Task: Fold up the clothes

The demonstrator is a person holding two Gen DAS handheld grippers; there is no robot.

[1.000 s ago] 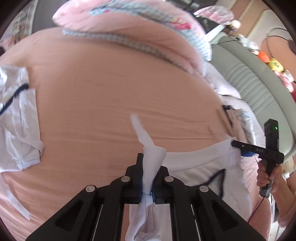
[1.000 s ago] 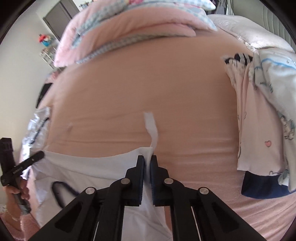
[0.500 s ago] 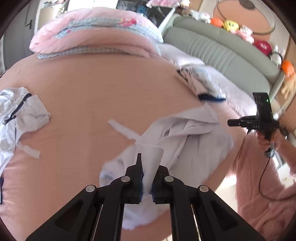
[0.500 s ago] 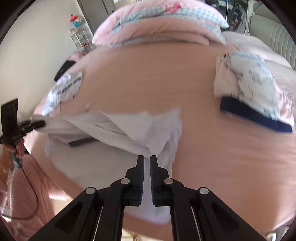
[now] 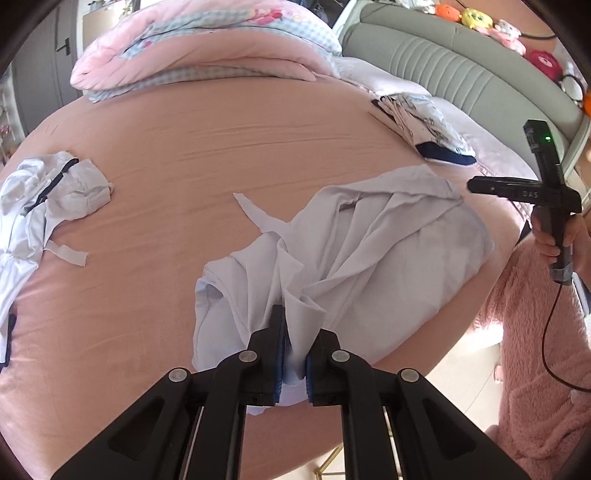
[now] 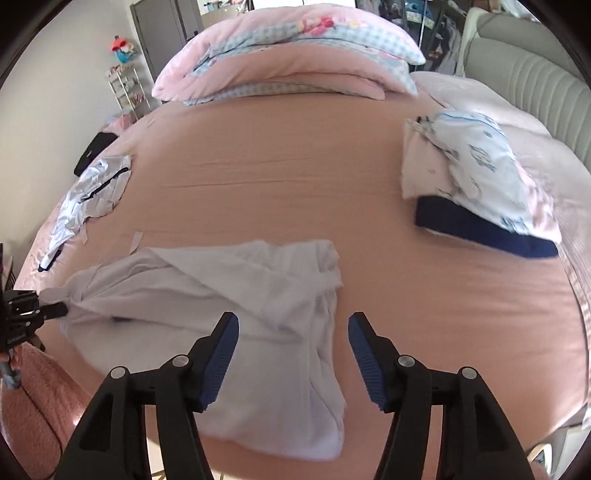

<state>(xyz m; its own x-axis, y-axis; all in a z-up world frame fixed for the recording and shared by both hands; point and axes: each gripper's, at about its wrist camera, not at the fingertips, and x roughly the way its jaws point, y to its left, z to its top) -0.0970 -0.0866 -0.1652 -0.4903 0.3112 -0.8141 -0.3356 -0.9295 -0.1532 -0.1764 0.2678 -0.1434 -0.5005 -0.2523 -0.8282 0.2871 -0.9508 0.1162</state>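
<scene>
White garment [image 5: 373, 236] crumpled on bed [image 5: 207, 147], left tool [image 5: 294, 334] pinching it

Near edge of the white garment [image 5: 388, 258] behind the left claw [image 5: 295, 343]; plush toys [image 5: 476, 18] cropped at the frame top

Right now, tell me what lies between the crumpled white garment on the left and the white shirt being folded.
Bare pink sheet, crossed only by the crumpled garment's loose white strap and the shirt's own tie; the left wrist view shows it.
</scene>
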